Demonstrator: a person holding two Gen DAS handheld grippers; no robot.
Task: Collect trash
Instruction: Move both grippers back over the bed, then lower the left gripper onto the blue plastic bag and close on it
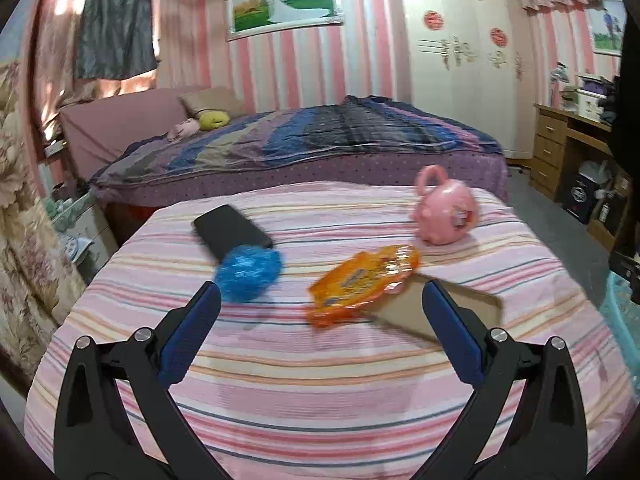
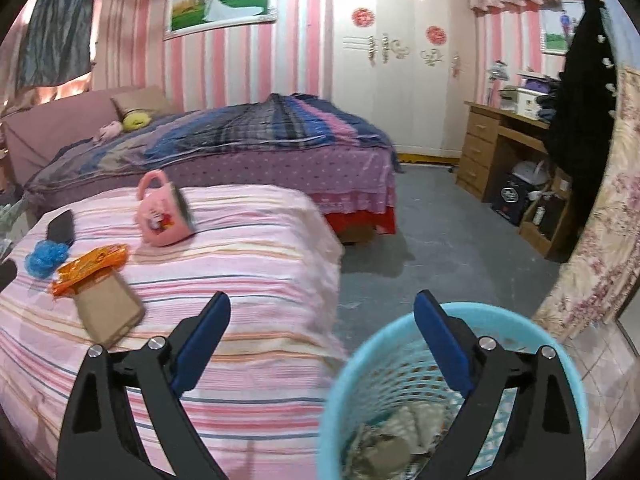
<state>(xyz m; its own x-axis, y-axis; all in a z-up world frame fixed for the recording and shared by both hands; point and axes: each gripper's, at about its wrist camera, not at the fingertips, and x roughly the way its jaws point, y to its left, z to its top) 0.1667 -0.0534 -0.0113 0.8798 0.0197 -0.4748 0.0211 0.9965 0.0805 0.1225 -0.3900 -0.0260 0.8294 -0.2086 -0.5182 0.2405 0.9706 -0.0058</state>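
Trash on striped bed (image 1: pixel 320 380): orange wrapper (image 1: pixel 362 282) at frame centre, lying between and just beyond tips of left hand-held gripper (image 1: pixel 320 296), jaws wide, nothing between them. Wrapper overlaps brown cardboard piece (image 1: pixel 452 308), partly behind that gripper's right finger. Blue crumpled ball (image 1: pixel 248 274) just past its left fingertip, touching black phone (image 1: pixel 232 232). Pink toy bag (image 1: pixel 446 212) upper right. Right hand-held gripper (image 2: pixel 322 306) wide, empty, right finger over blue basket (image 2: pixel 360 364) at lower right, trash inside. Wrapper print blurred, unreadable.

Orange wrapper (image 1: pixel 362 284), pink-striped bedspread (image 1: pixel 320 400), turquoise basket (image 2: pixel 360 360)
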